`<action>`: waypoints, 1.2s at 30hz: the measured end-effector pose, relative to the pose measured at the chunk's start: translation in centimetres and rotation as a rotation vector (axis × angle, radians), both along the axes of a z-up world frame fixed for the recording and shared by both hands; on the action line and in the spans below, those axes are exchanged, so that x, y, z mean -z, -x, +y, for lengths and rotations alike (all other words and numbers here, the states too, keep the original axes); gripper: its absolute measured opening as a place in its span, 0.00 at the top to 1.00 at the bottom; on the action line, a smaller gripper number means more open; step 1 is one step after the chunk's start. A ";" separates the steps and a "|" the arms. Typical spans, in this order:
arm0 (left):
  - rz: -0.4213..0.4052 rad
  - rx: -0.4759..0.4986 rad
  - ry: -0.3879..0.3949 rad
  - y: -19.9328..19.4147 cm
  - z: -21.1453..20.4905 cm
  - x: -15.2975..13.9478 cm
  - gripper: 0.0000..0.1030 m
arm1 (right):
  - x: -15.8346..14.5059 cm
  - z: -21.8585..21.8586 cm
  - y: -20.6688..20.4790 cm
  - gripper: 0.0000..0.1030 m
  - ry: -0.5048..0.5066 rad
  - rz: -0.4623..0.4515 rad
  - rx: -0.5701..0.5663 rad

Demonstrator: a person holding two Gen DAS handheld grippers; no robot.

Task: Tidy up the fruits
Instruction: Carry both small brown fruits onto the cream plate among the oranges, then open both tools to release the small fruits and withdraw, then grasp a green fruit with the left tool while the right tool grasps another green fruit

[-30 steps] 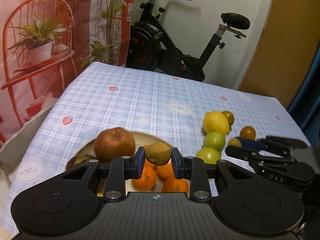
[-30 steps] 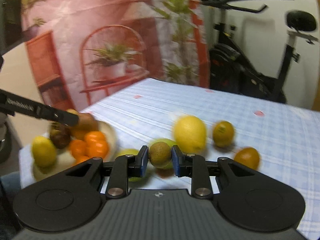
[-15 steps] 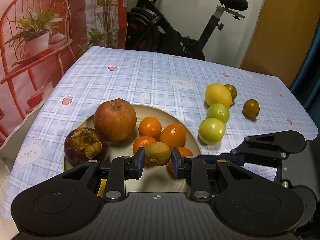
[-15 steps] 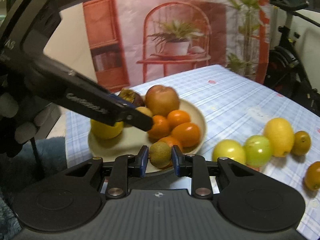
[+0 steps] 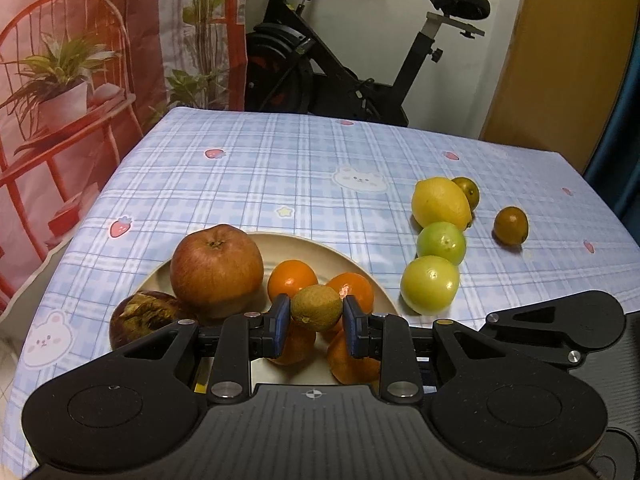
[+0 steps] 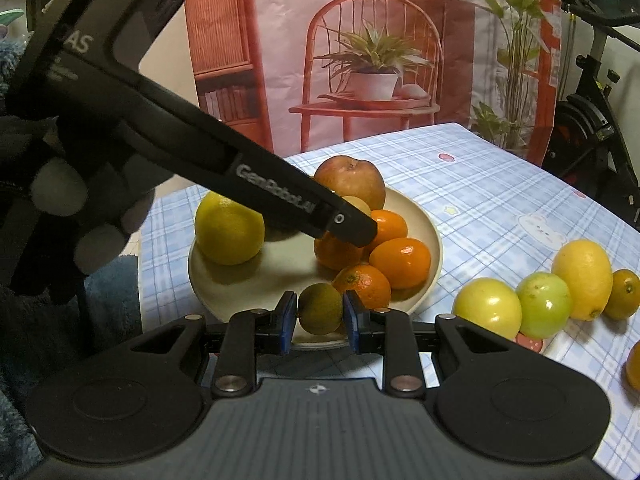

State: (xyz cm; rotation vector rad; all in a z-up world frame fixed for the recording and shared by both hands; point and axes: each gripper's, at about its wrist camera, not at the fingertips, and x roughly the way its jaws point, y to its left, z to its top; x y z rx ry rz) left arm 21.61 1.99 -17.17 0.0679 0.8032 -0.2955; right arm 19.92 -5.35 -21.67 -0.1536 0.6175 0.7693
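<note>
Apple (image 5: 216, 270) and oranges (image 5: 292, 279) on plate (image 5: 304, 246); lemon (image 5: 440, 203) on tablecloth (image 5: 280, 168) to its right

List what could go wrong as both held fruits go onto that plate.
1. The plate is crowded: a fruit dropped on the oranges may roll off onto the tablecloth.
2. The left hand-held gripper with its brown fruit and the right hand-held gripper with its green fruit converge here; they may collide.

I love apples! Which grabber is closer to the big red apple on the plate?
The left gripper. It hangs over the plate just beside the apple, holding a small brown fruit. The right gripper is back at the plate's near rim, across the oranges.
</note>
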 end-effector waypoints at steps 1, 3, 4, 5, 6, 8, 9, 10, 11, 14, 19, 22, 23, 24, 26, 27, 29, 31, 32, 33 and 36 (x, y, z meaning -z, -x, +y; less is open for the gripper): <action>0.004 0.002 0.000 -0.1 0.0 0.0 0.71 | 0.1 -0.1 0.0 0.73 -0.001 0.002 0.004; 0.007 0.000 0.000 -0.2 0.0 0.1 0.70 | -0.1 -0.3 0.1 0.73 -0.005 0.001 0.011; 0.009 0.000 0.000 -0.2 0.1 0.1 0.67 | -0.1 -0.4 0.2 0.73 -0.008 -0.001 0.015; 0.011 -0.002 0.002 -0.3 0.2 0.0 0.65 | -0.2 -0.5 0.3 0.73 -0.011 -0.003 0.019; 0.012 -0.004 0.006 -0.3 0.2 0.0 0.62 | -0.2 -0.6 0.3 0.72 -0.015 -0.005 0.025; 0.012 -0.016 0.019 -0.4 0.4 -0.2 0.62 | -0.4 -1.1 0.3 0.71 -0.028 -0.007 0.044; 0.012 -0.021 0.025 -0.5 0.5 -0.3 0.61 | -0.4 -1.4 0.3 0.70 -0.035 -0.009 0.055; 0.011 -0.026 0.032 -0.6 0.5 -0.4 0.61 | -0.5 -1.7 0.3 0.70 -0.042 -0.013 0.070; 0.008 -0.030 0.039 -0.6 0.5 -0.5 0.62 | -0.6 -2.1 0.3 0.70 -0.049 -0.016 0.082; -0.001 -0.027 0.054 -0.8 0.1 -0.8 0.61 | -0.8 -3.4 0.4 0.70 -0.070 -0.026 0.130; -0.007 0.002 0.070 -1.2 -1.3 -0.9 0.61 | -0.8 -5.6 -0.1 0.70 -0.094 -0.022 0.223; -0.003 0.027 0.076 -1.4 -2.2 -0.8 0.61 | -0.7 -6.9 -0.3 0.70 -0.102 -0.013 0.270; 0.000 0.036 0.079 -1.5 -2.6 -0.7 0.61 | -0.6 -7.2 -0.3 0.70 -0.104 -0.008 0.284; 0.003 0.044 0.081 -1.6 -2.9 -0.6 0.61 | -0.5 -7.6 -0.4 0.69 -0.105 -0.003 0.295; 0.012 0.060 0.086 -1.9 -3.6 -0.4 0.61 | -0.3 -7.9 -0.3 0.66 -0.107 0.005 0.314; 0.016 0.067 0.087 -2.0 -3.9 -0.3 0.61 | -0.3 -8.0 -0.3 0.64 -0.107 0.007 0.320; 0.022 0.081 0.089 -2.2 -4.6 -0.1 0.60 | -0.1 -8.3 -0.3 0.61 -0.107 0.008 0.335; 0.032 0.098 0.092 -2.3 -5.3 0.1 0.57 | 0.0 -8.6 -0.4 0.60 -0.107 0.009 0.344; 0.037 0.107 0.092 -2.4 -5.5 0.2 0.54 | 0.1 -8.8 -0.4 0.60 -0.106 0.011 0.347; 0.041 0.117 0.090 -2.5 -5.8 0.3 0.48 | 0.2 -9.0 -0.5 0.60 -0.106 0.013 0.351; 0.051 0.149 0.074 -2.7 -6.6 0.9 0.44 | 0.4 -9.5 -0.3 0.59 -0.109 0.017 0.366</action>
